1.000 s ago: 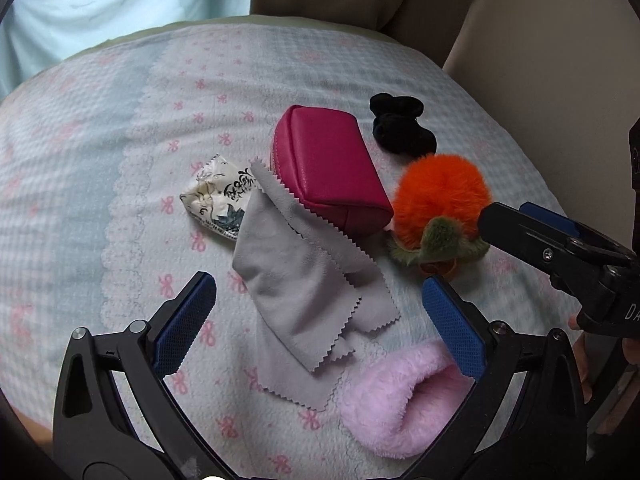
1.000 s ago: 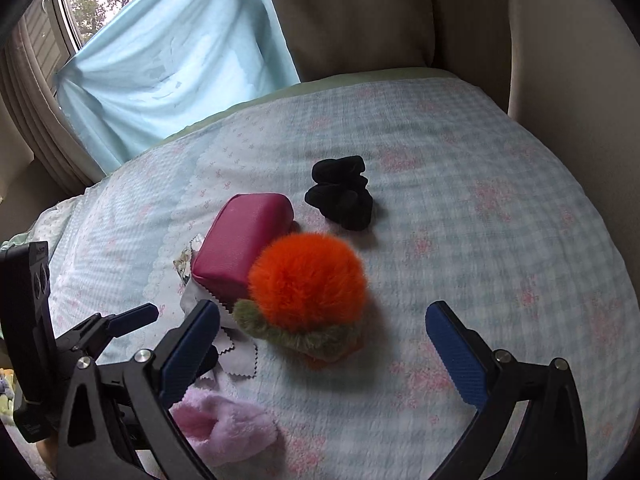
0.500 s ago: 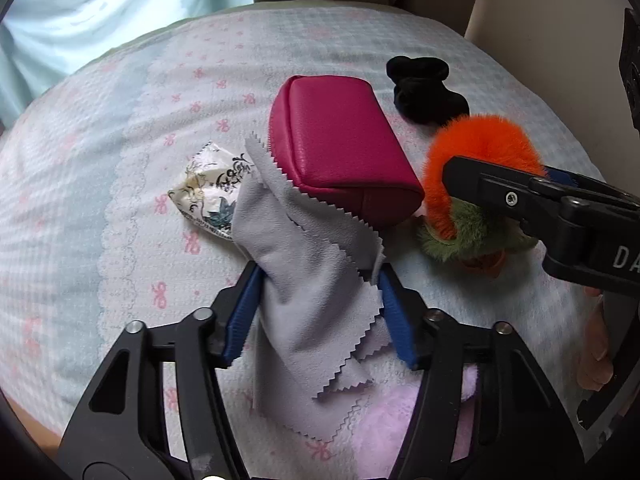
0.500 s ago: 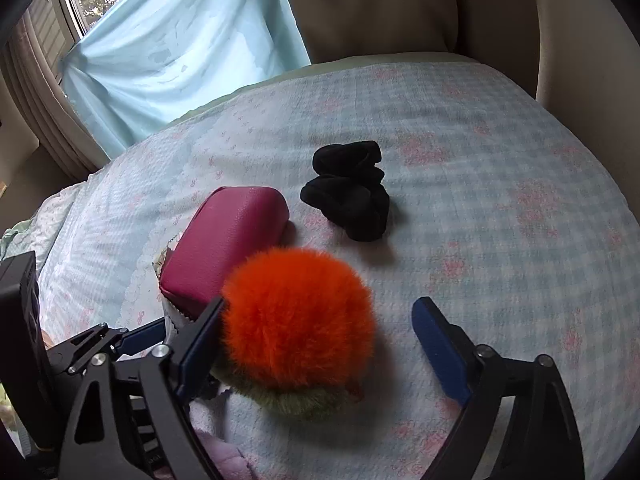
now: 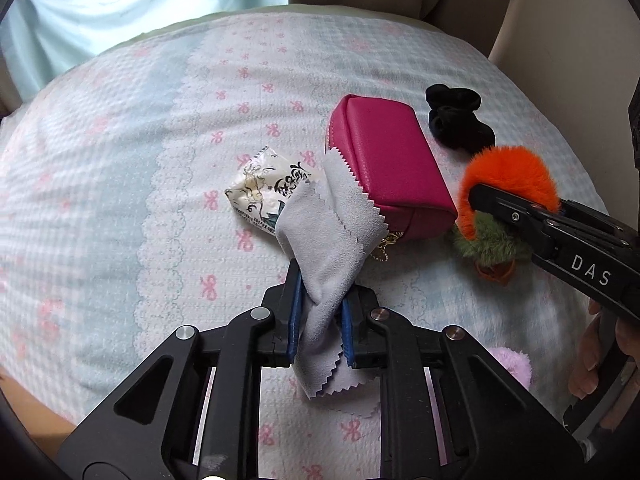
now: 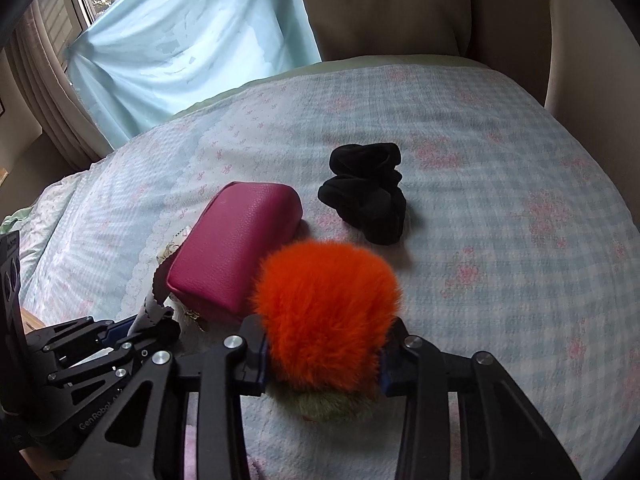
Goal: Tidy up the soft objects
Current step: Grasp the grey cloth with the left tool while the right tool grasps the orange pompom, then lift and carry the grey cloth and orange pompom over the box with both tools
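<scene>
My left gripper [image 5: 320, 316] is shut on a grey cloth [image 5: 332, 236] with zigzag edges, which drapes from the jaws up against a magenta pouch [image 5: 388, 168]. My right gripper [image 6: 322, 364] is shut on an orange fluffy pompom toy [image 6: 324, 304] with a green fuzzy base [image 6: 328, 402]. It shows in the left wrist view [image 5: 508, 180] too, held at the right. The pouch [image 6: 236, 252] lies just left of the pompom.
A black scrunchie [image 5: 456, 120] lies beyond the pouch, also in the right wrist view [image 6: 368, 200]. A patterned tissue pack [image 5: 264, 192] lies left of the cloth. A pink fluffy item [image 5: 512, 364] sits near right. All rest on a checked bedspread [image 5: 120, 200]; beige cushions stand behind.
Both grippers went from open to shut: the left closed on the grey cloth and bunched it, the right moved in and closed on the orange pompom.
</scene>
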The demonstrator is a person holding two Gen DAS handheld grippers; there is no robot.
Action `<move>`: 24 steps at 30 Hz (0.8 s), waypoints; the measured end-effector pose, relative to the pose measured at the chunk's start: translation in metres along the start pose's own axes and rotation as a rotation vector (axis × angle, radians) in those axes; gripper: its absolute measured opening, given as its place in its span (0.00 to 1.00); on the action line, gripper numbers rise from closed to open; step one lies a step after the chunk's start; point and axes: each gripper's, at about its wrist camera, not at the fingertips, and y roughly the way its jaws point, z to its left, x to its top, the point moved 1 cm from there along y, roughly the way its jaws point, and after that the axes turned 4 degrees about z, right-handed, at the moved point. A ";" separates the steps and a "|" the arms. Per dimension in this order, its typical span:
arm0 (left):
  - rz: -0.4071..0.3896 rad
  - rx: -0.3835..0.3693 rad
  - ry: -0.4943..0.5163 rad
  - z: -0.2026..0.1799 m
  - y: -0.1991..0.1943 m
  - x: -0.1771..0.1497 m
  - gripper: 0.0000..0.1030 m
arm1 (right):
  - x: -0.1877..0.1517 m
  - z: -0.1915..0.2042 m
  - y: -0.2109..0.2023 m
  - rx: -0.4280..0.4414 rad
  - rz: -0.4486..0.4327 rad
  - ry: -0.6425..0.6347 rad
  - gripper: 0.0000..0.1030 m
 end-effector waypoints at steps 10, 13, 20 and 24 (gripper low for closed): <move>-0.061 -0.015 0.001 -0.002 -0.034 0.006 0.14 | 0.012 0.000 -0.029 -0.009 -0.042 0.027 0.35; -0.087 -0.022 0.004 -0.004 -0.051 0.014 0.14 | 0.018 0.004 -0.050 -0.015 -0.067 0.031 0.35; -0.172 -0.039 0.009 -0.009 -0.110 0.037 0.14 | 0.040 0.024 -0.116 -0.036 -0.130 0.042 0.34; -0.220 -0.049 0.008 -0.010 -0.159 0.050 0.14 | 0.050 0.041 -0.162 -0.048 -0.161 0.048 0.34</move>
